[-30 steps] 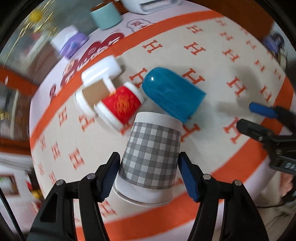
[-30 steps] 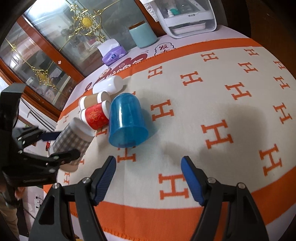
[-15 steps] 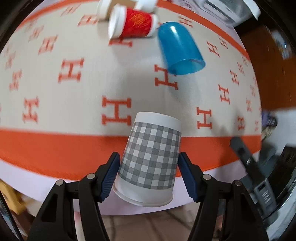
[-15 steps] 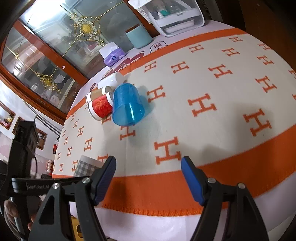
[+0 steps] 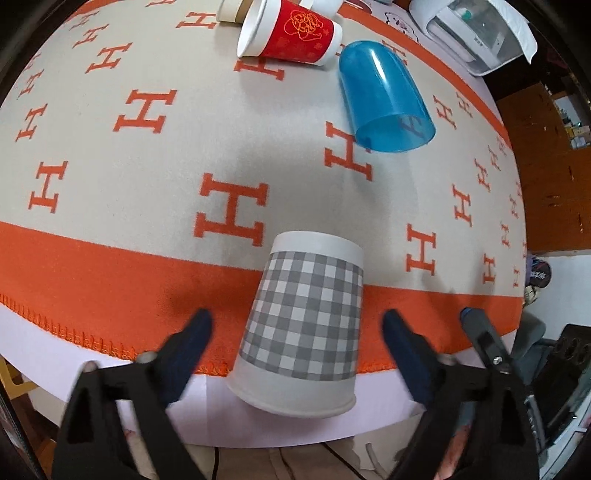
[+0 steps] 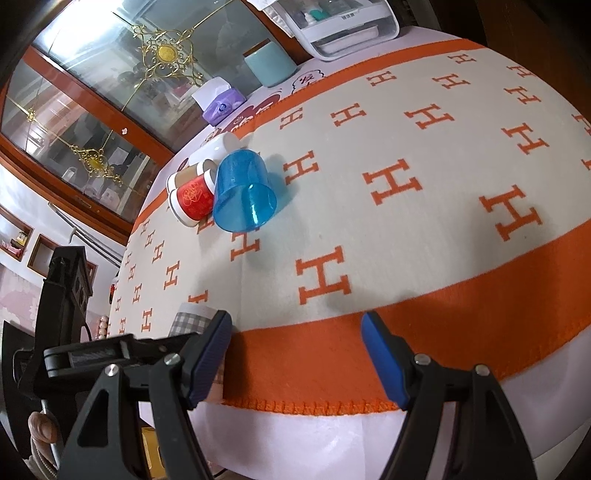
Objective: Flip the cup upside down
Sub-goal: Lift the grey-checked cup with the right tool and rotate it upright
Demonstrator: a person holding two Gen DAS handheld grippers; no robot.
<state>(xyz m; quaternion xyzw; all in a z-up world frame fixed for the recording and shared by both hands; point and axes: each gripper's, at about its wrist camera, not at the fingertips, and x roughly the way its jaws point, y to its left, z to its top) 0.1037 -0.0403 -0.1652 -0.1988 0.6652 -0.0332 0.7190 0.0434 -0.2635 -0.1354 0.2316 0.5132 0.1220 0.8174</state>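
The checked cup (image 5: 306,321) sat upside down near the front edge of the table, wide rim down and the narrow base pointing up. It looked planted on the orange border of the blanket (image 5: 110,280), with the rim seeming to reach the white cloth (image 5: 207,417) beyond the hem — though the fisheye bends things, so I couldn't tell exactly how close to the table edge it was.

The left gripper (image 5: 297,341) had its jaws wide apart, one on each side of the cup with a clear gap both ways, so nothing was squeezing it. The right gripper (image 6: 297,352) was open too and empty, hanging over the orange border well to the side; from its camera only a bit of the cup showed, behind the left tool.

So as far as I could judge, the flip itself was basically done — cup inverted, set down, let go. What was left was just backing the left gripper straight away without clipping the cup, since a light paper cup that close to the edge would tip or slide off easily.

Further back the blue cup (image 5: 384,99), the red cup (image 5: 291,35) and a brown cup (image 6: 186,177) all lay on their sides, bunched together. Whether those were meant to be flipped as well, I couldn't say.
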